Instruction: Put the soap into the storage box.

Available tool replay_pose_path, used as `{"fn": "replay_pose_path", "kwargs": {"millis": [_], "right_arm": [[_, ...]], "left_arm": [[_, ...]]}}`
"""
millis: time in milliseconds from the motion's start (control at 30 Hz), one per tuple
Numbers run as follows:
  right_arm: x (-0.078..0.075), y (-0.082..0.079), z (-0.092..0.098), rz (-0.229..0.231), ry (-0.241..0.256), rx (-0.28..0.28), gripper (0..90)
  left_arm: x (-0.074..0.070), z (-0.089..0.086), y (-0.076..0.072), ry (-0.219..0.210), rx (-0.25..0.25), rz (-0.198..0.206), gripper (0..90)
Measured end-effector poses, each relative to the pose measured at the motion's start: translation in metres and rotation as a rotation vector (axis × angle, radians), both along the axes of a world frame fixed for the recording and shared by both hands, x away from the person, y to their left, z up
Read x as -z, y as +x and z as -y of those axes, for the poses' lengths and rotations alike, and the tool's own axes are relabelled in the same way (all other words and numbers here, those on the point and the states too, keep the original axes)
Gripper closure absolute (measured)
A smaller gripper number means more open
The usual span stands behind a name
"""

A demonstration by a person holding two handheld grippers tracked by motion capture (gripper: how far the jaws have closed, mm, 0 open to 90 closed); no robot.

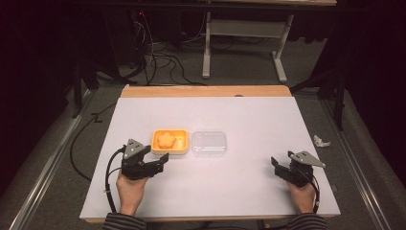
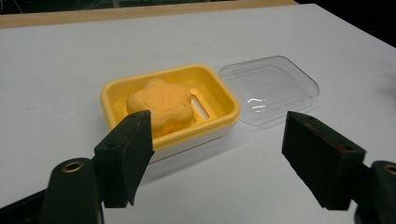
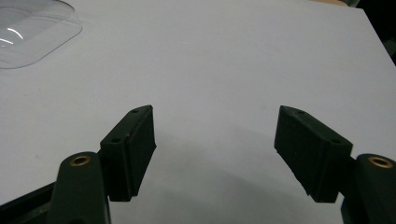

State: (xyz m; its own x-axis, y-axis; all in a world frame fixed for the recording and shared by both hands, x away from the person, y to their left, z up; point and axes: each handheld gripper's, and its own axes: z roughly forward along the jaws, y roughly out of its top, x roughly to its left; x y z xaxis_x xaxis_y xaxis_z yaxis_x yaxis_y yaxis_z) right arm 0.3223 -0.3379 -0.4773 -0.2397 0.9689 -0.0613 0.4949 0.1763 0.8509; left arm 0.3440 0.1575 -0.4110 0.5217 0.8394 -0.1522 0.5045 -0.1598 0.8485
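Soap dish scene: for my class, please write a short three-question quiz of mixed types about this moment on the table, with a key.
1. True or false: the clear lid sits on top of the yellow soap dish.
2. Multiple choice: which gripper is nearer the soap dish? A) left gripper B) right gripper C) both equally near.
3. Fill in: the orange soap lies ____ the dish.

Key
1. False: the lid lies flat on the white table, beside the dish.
2. A: in the high view it is just in front of the dish, open and holding nothing; the right gripper is open too, far off.
3. inside
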Motion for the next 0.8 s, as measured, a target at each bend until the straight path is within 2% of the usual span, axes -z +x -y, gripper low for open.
{"fn": "replay_pose_path", "kwargs": {"millis": [233, 800], "right_arm": [[0.000, 0.000, 0.001, 0.001, 0.007, 0.001, 30.1], [0.000, -0.001, 0.000, 0.001, 0.003, -0.002, 30.0]], "left_arm": [[0.004, 0.001, -0.005, -0.018, 0.015, 0.003, 24.5], [0.009, 0.009, -0.017, -0.015, 0.044, 0.012, 24.0]]}}
